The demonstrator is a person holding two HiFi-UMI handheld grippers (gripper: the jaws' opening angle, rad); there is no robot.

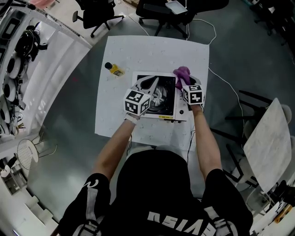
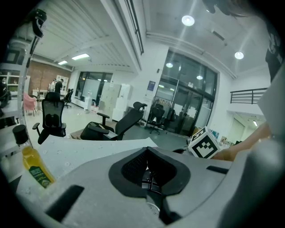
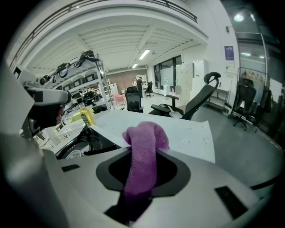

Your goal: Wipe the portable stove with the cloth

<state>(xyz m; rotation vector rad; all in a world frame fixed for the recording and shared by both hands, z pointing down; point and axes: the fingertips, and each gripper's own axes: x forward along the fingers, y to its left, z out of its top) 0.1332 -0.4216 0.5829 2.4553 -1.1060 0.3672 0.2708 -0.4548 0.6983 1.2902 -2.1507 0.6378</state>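
The portable stove (image 1: 179, 105) sits in the middle of a table covered by a white sheet (image 1: 138, 50), directly in front of the person. The right gripper (image 1: 181, 83) comes in from the stove's 5 o'clock side and reaches to its 1 o'clock corner. Its jaws are clamped on a purple cloth (image 1: 183, 72). In the right gripper view the cloth (image 3: 142, 151) runs up as a thick roll through the gap between the jaws and bunches just past their tips, over the stove's far corner. The left gripper (image 1: 150, 85) enters from 7 o'clock, and its tips lie over the dark burner area. In the left gripper view only a dark opening with a small metal part (image 2: 150, 181) shows between the jaws. I cannot tell whether they are pressing on anything or standing apart. A small bottle of yellow liquid (image 1: 113, 69) with a dark cap stands on the sheet at 10 o'clock from the stove, apart from it. Black office chairs (image 1: 159, 11) stand on the floor beyond the table at 12 o'clock.
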